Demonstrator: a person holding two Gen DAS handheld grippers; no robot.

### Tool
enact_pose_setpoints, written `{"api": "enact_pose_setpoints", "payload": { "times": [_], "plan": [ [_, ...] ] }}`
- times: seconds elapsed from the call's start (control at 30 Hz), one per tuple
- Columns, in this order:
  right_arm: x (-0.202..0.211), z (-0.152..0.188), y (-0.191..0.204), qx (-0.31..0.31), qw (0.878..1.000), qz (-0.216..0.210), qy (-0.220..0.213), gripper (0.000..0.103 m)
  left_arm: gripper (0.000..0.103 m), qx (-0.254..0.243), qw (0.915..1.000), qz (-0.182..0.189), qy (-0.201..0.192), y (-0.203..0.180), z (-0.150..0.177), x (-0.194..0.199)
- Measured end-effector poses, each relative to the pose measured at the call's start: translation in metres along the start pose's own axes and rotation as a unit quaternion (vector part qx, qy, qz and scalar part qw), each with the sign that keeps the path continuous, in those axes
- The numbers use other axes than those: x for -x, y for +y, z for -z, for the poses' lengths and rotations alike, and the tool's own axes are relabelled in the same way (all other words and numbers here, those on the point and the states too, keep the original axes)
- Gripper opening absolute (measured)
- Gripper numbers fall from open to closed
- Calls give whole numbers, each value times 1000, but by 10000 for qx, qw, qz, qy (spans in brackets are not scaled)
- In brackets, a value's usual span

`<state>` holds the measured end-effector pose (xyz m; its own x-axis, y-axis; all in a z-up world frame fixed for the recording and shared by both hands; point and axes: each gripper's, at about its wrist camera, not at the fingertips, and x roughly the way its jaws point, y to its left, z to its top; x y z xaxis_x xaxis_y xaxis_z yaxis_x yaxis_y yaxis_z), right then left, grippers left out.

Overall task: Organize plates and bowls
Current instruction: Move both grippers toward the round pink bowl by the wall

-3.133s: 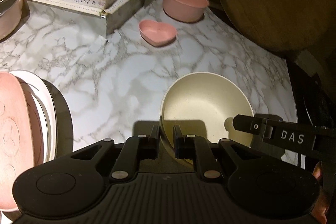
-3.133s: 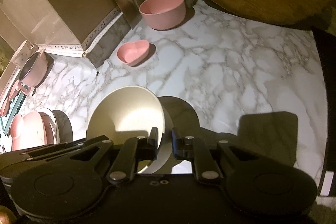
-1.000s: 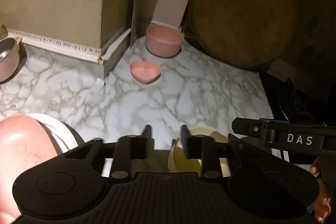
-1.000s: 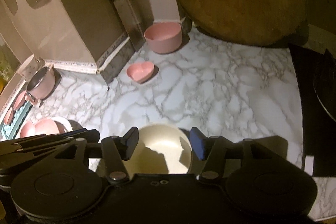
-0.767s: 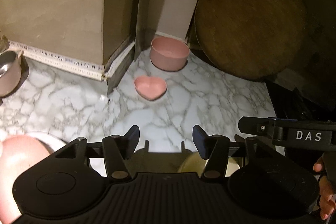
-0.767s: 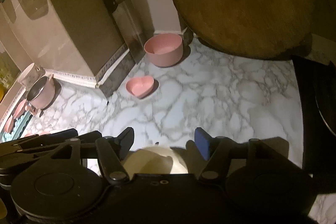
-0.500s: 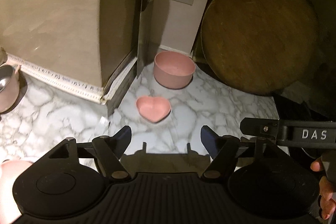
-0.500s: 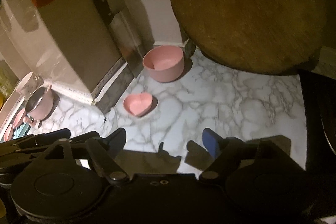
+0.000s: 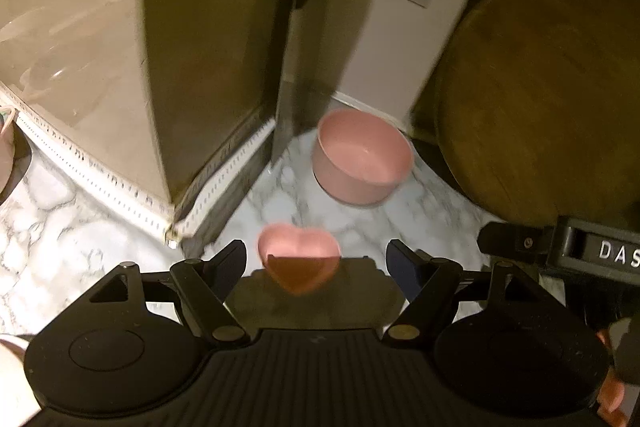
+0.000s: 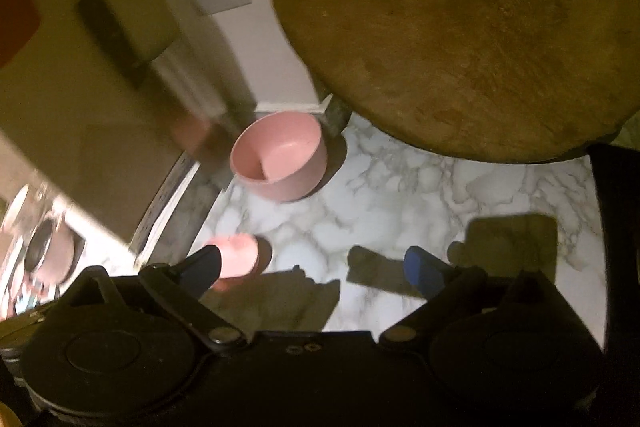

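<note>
A pink heart-shaped dish [image 9: 298, 259] lies on the marble counter [image 9: 400, 211], just ahead of my left gripper [image 9: 316, 263]. In that view it shows between the spread fingertips, untouched. The left jaws are opening. Behind it a round pink bowl [image 9: 362, 163] stands in the back corner. My right gripper [image 10: 314, 267] hovers over bare counter [image 10: 400, 195] with its jaws opening wide and nothing between them. Its left fingertip partly hides the heart dish [image 10: 240, 253], and the pink bowl [image 10: 280, 159] stands farther back. One finger [image 9: 520, 243] of the right gripper shows beside the left.
A big round wooden board [image 10: 460, 27] leans against the back wall on the right. A beige cabinet corner with white trim [image 9: 180, 75] juts out on the left, with a cleaver [image 10: 116, 39] leaning on it. A pink pot [image 10: 52, 255] stands far left, a black hob [image 10: 620, 227] right.
Both grippers have let go of the cream bowl and opened wide. They have moved forward toward the back corner, so the cream bowl and plate stack have left view and the pink dishes look nearer.
</note>
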<state>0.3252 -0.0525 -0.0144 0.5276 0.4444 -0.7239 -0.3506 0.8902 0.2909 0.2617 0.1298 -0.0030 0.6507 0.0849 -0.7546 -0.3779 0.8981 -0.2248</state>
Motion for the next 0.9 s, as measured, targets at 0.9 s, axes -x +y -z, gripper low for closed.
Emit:
{"api": "enact_pose_setpoints", "payload": {
  "times": [0.9],
  "plan": [
    [-119, -67, -20, -758, 9968, 155, 200, 70, 77, 449, 9968, -661, -23, -17, -42, -110]
  ]
}}
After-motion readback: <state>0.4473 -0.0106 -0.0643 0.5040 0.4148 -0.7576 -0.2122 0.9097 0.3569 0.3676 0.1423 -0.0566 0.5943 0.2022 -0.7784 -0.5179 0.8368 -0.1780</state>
